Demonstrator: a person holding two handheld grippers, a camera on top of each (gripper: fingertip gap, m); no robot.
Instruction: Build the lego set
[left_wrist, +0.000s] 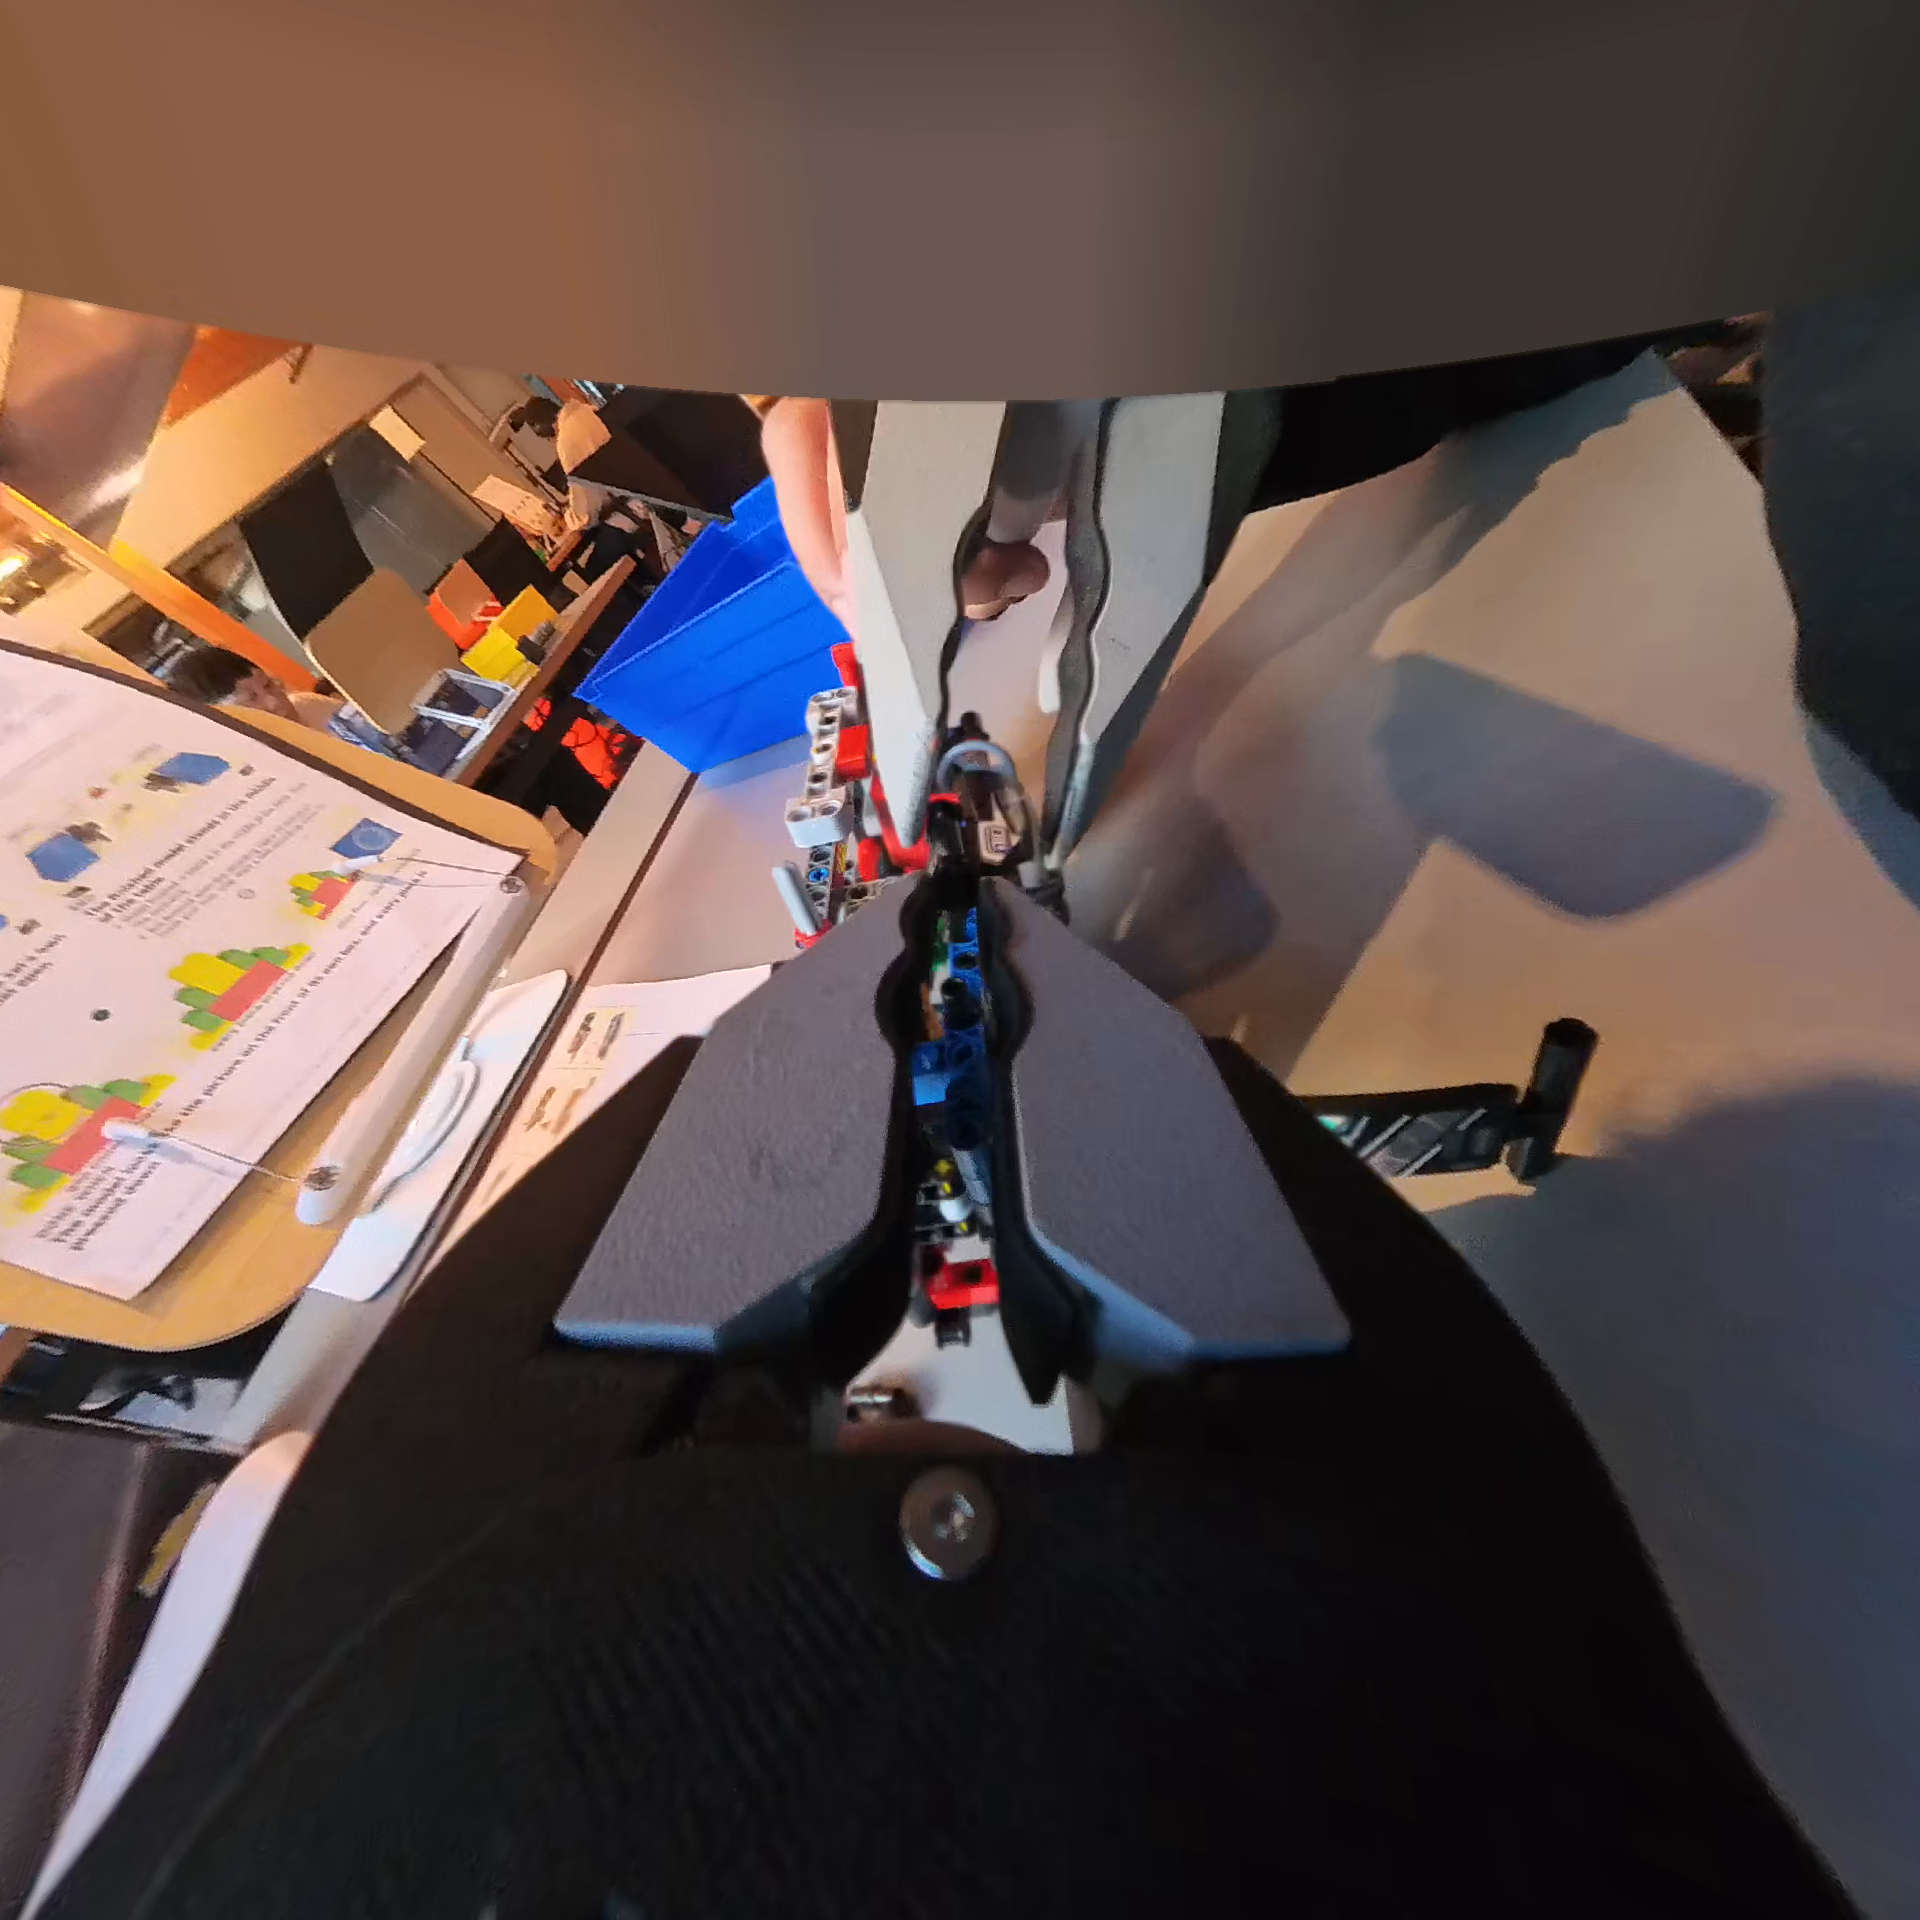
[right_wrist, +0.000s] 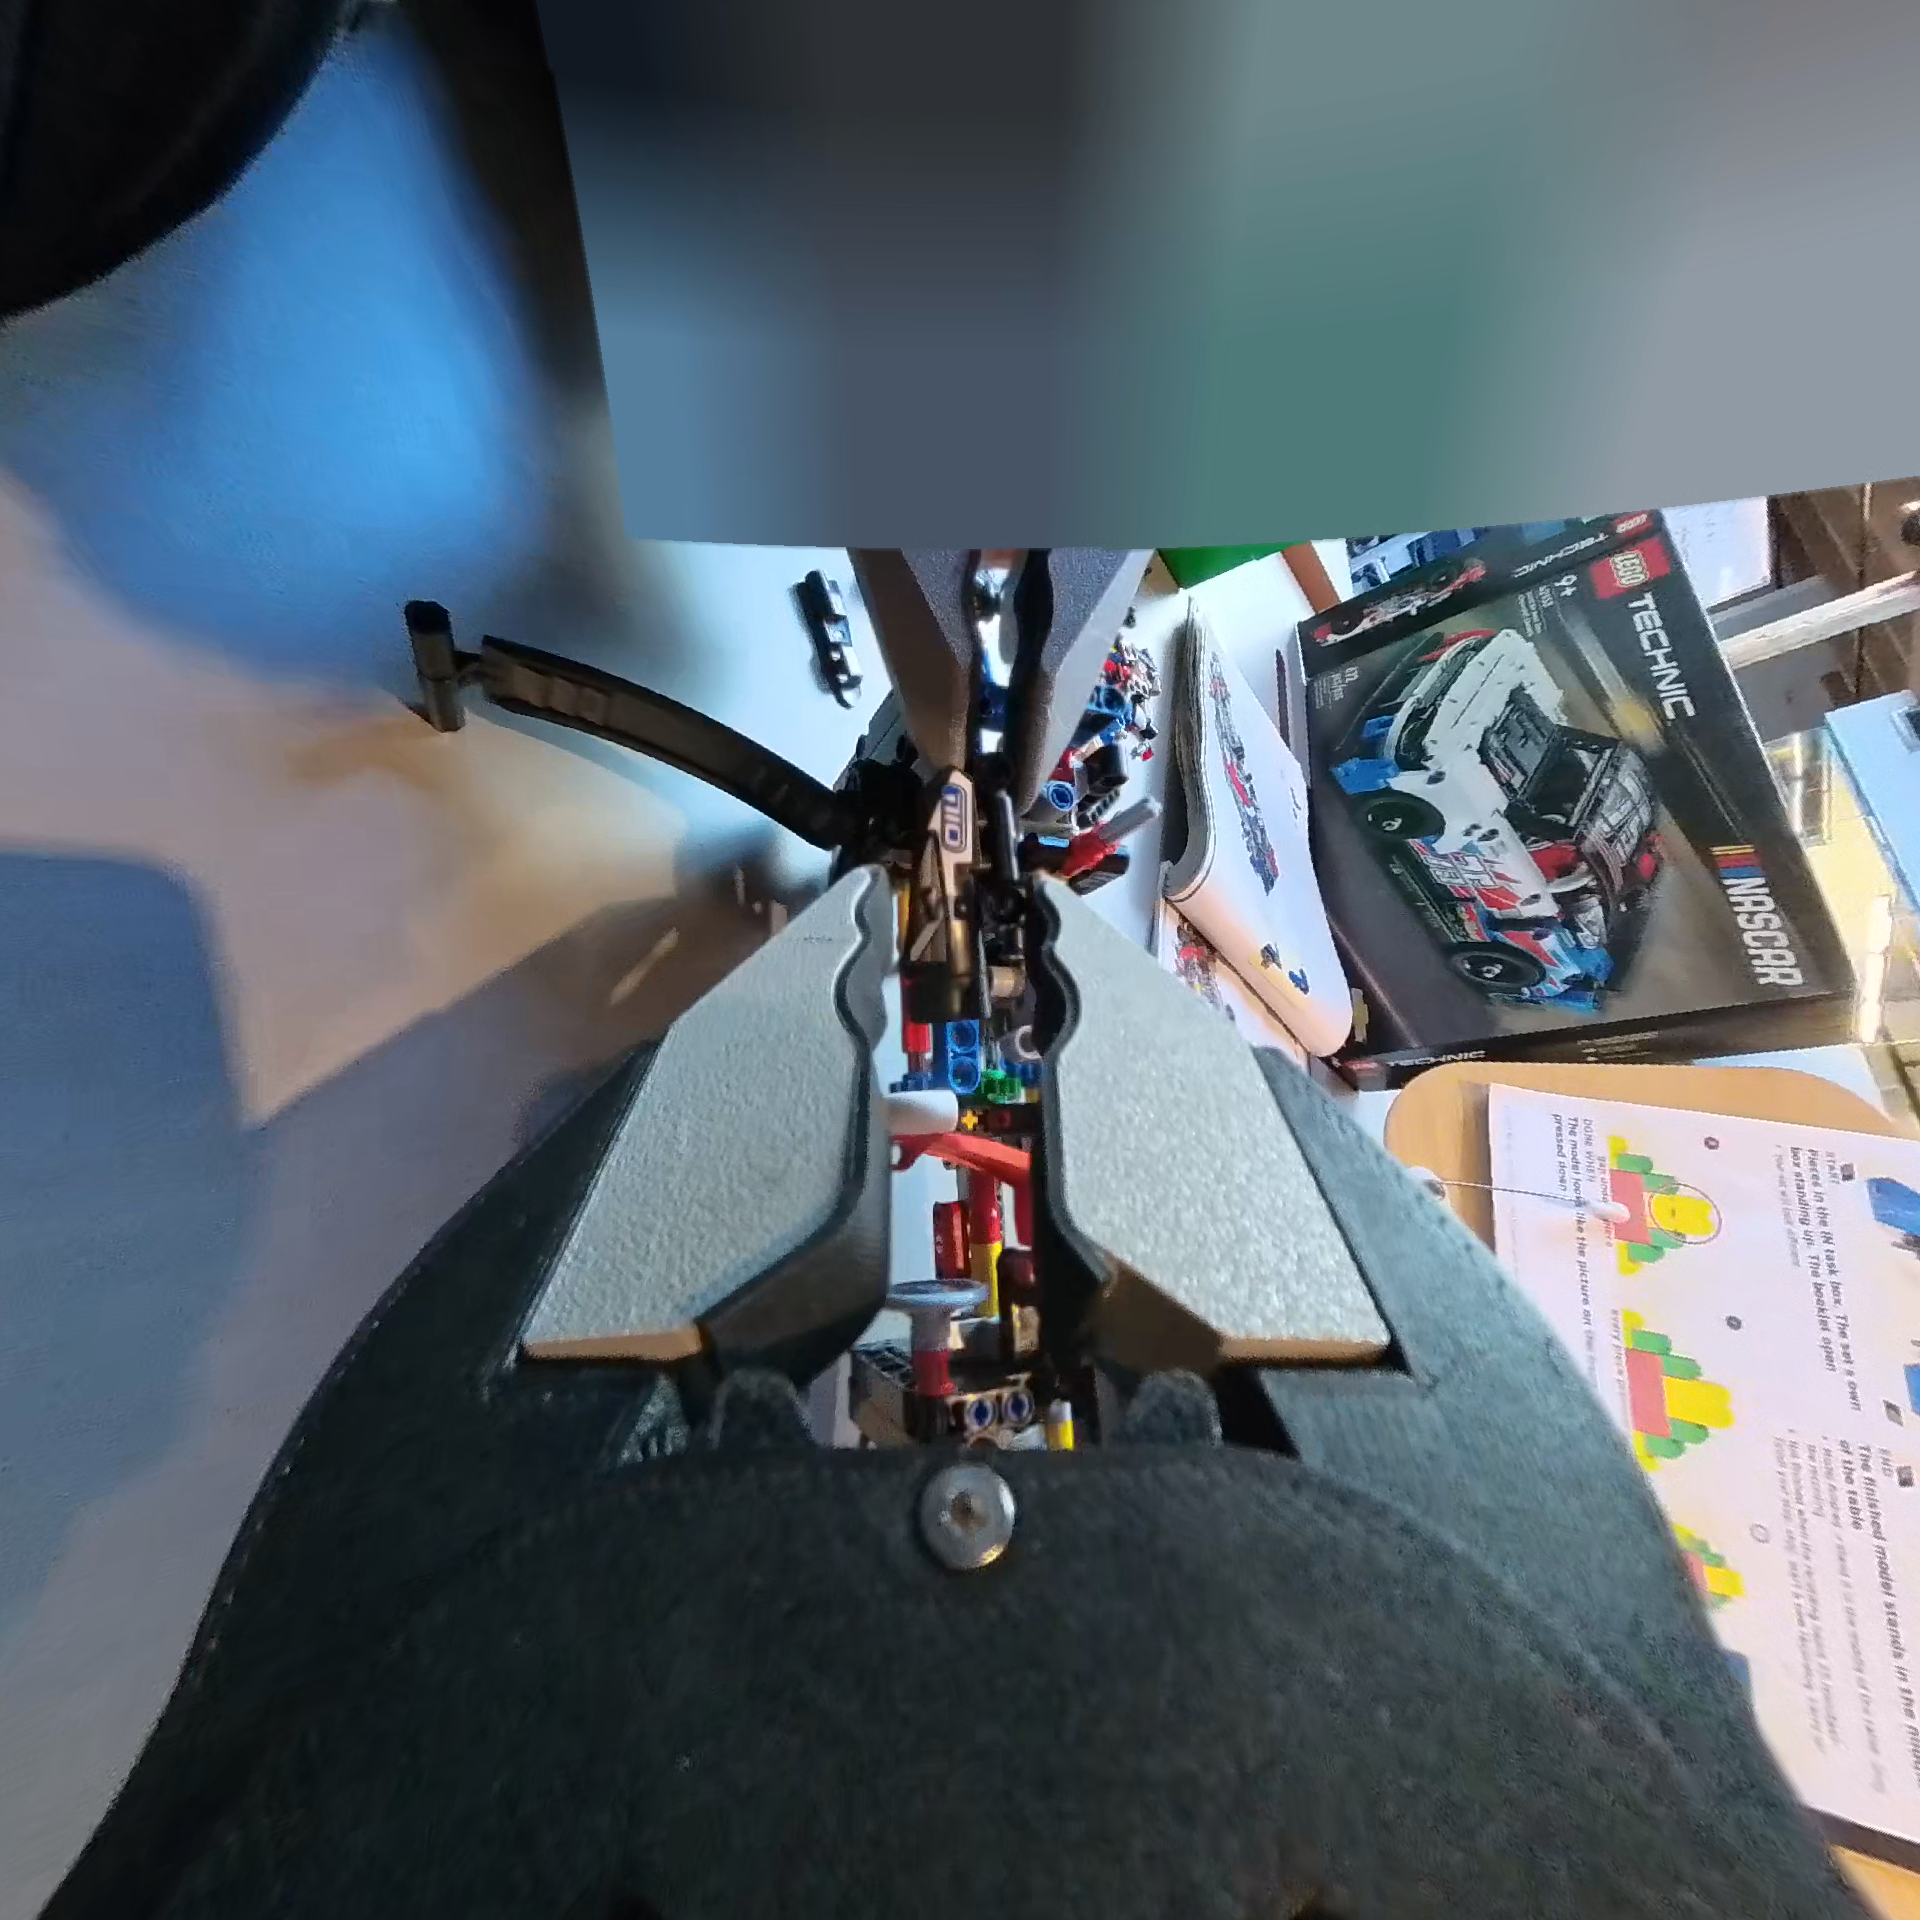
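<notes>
A partly built lego model (left_wrist: 956, 1081) of blue, red, black and grey technic parts is held in the air between both grippers. My left gripper (left_wrist: 951, 899) is shut on one end of it. My right gripper (right_wrist: 961, 899) is shut on the other end of the model (right_wrist: 966, 1049). The two grippers face each other tip to tip: the right gripper (left_wrist: 982, 821) shows in the left wrist view, and the left gripper (right_wrist: 987, 717) in the right wrist view. A long black curved part (right_wrist: 644, 707) sticks out sideways from the model; it also shows in the left wrist view (left_wrist: 1455, 1127).
A lego set box (right_wrist: 1558, 810), an open booklet (right_wrist: 1247, 831) and a pile of loose parts (right_wrist: 1117, 696) lie on the table (right_wrist: 343, 790). A printed sheet on a wooden board (left_wrist: 208, 987) lies to the side. A blue bin (left_wrist: 717, 655) stands behind the model. A small black part (right_wrist: 831, 644) lies alone. The tips of both grippers are at nearly the same place.
</notes>
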